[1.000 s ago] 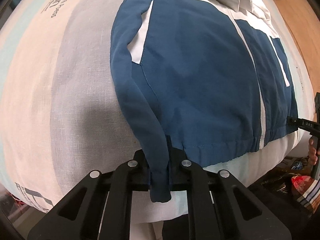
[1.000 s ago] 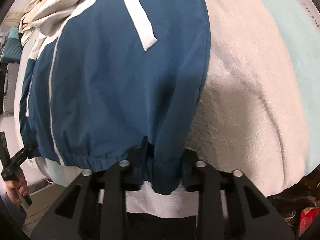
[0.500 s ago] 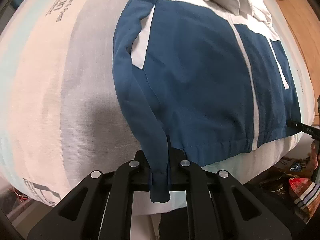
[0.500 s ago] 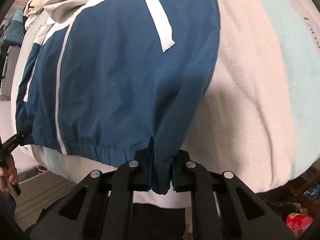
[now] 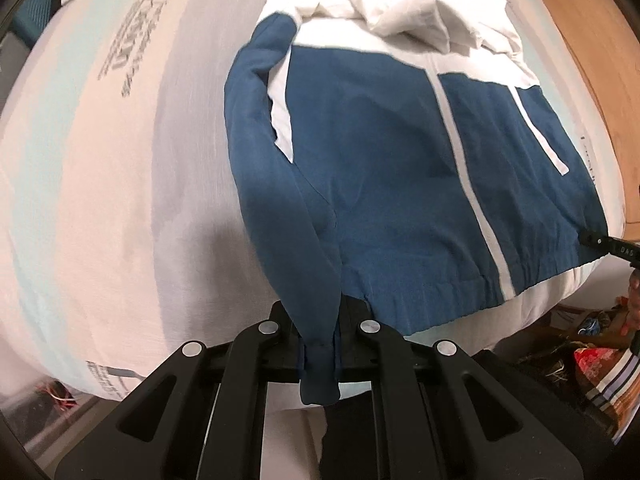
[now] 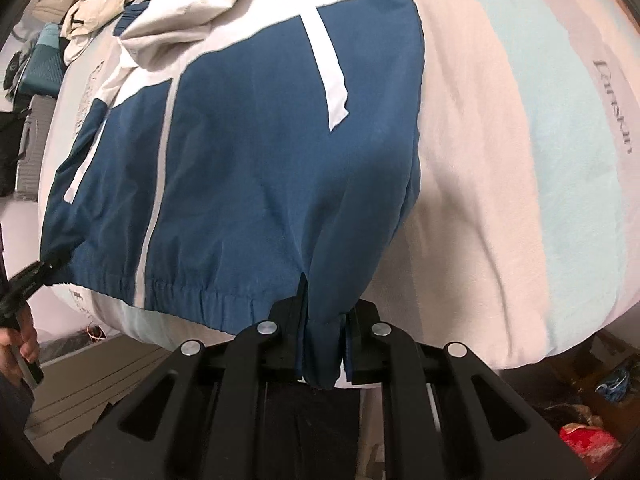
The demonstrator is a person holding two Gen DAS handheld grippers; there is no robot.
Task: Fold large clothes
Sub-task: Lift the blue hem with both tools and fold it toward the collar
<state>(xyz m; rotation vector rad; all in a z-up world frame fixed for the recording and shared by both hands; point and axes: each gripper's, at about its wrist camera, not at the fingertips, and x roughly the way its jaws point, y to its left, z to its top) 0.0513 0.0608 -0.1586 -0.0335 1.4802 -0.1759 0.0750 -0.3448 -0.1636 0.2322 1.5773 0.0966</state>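
Both hands have come up since a second ago, so more bed [image 5: 100,184] shows. The jacket [image 5: 380,184] lies flat there; left gripper [image 5: 318,354] and right gripper [image 6: 323,354] each pinch a cuff, probably. Lift evenly, keep both sleeves taut.

Bed [image 5: 100,200] with pastel striped cover; wooden floor [image 5: 580,40]; suitcases [image 6: 36,64] beside.
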